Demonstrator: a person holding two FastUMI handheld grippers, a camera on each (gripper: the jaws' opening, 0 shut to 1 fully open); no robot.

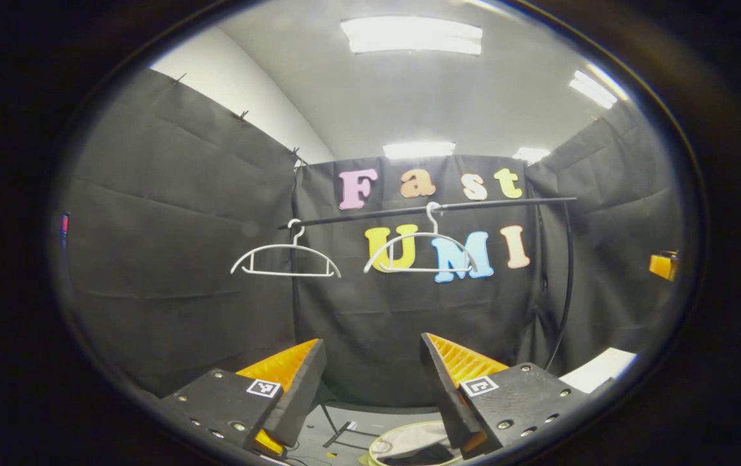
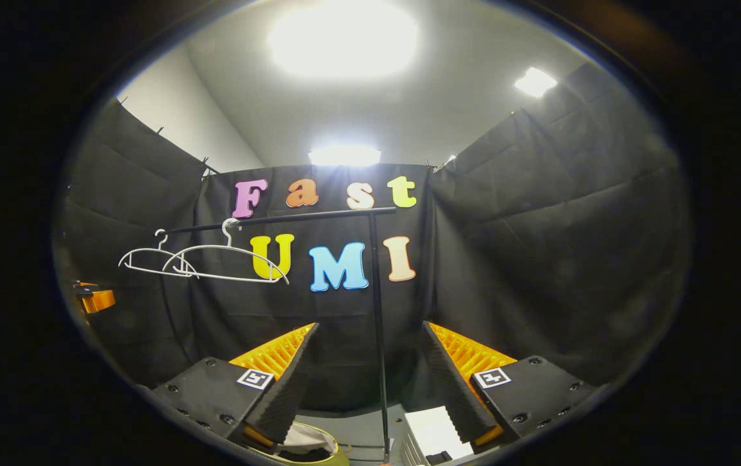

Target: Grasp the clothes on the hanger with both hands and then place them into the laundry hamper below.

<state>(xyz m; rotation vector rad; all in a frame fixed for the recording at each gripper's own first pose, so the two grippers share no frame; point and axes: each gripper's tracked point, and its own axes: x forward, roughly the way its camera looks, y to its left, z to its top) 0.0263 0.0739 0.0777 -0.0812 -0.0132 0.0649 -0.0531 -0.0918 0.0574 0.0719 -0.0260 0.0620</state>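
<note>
Two white hangers, one (image 1: pixel 285 256) toward the rail's left end and one (image 1: pixel 420 248) near its middle, hang bare from the black clothes rail (image 1: pixel 428 208). My left gripper (image 1: pixel 373 382) has its jaws spread, nothing between them; my right gripper (image 2: pixel 370 378) is spread too, with the rail's upright post (image 2: pixel 378 336) seen through the gap. Below, the round laundry hamper (image 1: pixel 409 443) sits on the floor, pale cloth (image 2: pixel 305 439) lying inside it. A white box (image 2: pixel 433 432) rests beside the post's foot.
</note>
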